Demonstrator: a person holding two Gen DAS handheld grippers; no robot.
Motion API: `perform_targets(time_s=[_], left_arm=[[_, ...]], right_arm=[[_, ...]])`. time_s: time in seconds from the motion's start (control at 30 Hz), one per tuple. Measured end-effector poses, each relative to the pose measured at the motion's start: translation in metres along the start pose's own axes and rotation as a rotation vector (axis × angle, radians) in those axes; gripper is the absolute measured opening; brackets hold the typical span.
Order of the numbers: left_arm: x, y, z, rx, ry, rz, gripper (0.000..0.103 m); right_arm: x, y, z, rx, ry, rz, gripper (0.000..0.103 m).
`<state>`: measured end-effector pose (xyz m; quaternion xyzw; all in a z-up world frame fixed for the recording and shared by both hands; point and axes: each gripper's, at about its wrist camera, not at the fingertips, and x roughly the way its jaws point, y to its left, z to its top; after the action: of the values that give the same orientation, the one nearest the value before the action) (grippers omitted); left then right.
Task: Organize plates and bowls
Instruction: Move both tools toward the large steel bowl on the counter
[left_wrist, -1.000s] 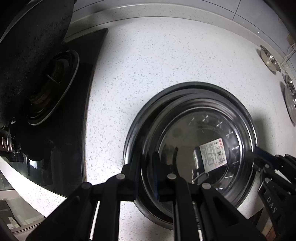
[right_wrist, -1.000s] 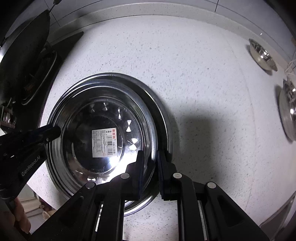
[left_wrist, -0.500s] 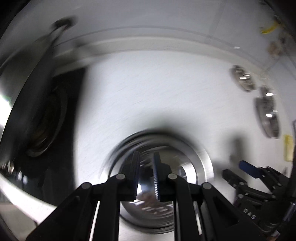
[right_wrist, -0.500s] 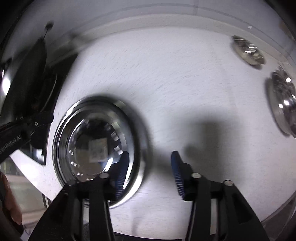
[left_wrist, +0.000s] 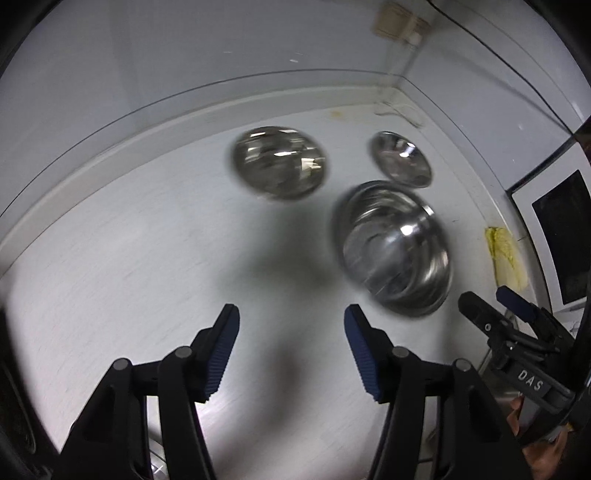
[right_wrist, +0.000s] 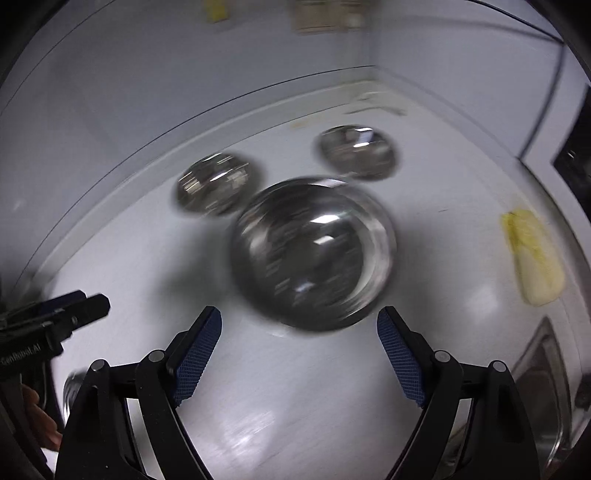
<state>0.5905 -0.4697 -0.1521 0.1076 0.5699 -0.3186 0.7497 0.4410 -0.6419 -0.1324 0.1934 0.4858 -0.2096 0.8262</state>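
Though motion blur softens every edge, three steel bowls sit rim-up on the white desk (right_wrist: 258, 406): a large bowl (right_wrist: 314, 254) nearest the claws, a middle bowl (right_wrist: 218, 182) behind it to the left, and a small bowl (right_wrist: 356, 151) behind it to the right, all near one another toward the back wall. Being round, none shows a long axis. A pale yellow cloth (right_wrist: 532, 254) lies well apart to the right. The right claw (right_wrist: 299, 332) hangs just before the large bowl, its blue pads (right_wrist: 197, 354) spread wide and gripping nothing. The left claw (left_wrist: 291, 332) is likewise spread and empty over bare desk. Only the left wrist view shows a white appliance (left_wrist: 554, 229) with a dark screen at the right edge; only the right wrist view shows a steel rim (right_wrist: 546, 387) at lower right.
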Motion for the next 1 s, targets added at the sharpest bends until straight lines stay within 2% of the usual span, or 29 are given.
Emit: perform_targets(time_s=[0.13,0.37,0.43,0.53,0.7,1.0], left_arm=[[0.036,-0.037,0.032,0.024,0.043,-0.007,0.058],[0.093,-0.071,0.052,0.042,0.119,0.035,0.058],[0.108,-0.074,0.056,0.032,0.142,0.051,0.058],[0.112,-0.074,0.058,0.041,0.128,0.095,0.058],[0.117,-0.076,0.064,0.033,0.125,0.125,0.058],[0.124,-0.060,0.057,-0.038,0.163,0.134,0.058]], right_arm=[[0.017,-0.044,0.022,0.076,-0.001,-0.044,0.084],[0.062,-0.089,0.052,0.150,0.057,-0.026,0.084],[0.074,-0.091,0.054,0.145,0.072,-0.020,0.084],[0.088,-0.093,0.058,0.145,0.093,-0.016,0.084],[0.108,-0.095,0.058,0.168,0.126,0.020,0.084],[0.114,-0.094,0.053,0.168,0.135,0.044,0.084]])
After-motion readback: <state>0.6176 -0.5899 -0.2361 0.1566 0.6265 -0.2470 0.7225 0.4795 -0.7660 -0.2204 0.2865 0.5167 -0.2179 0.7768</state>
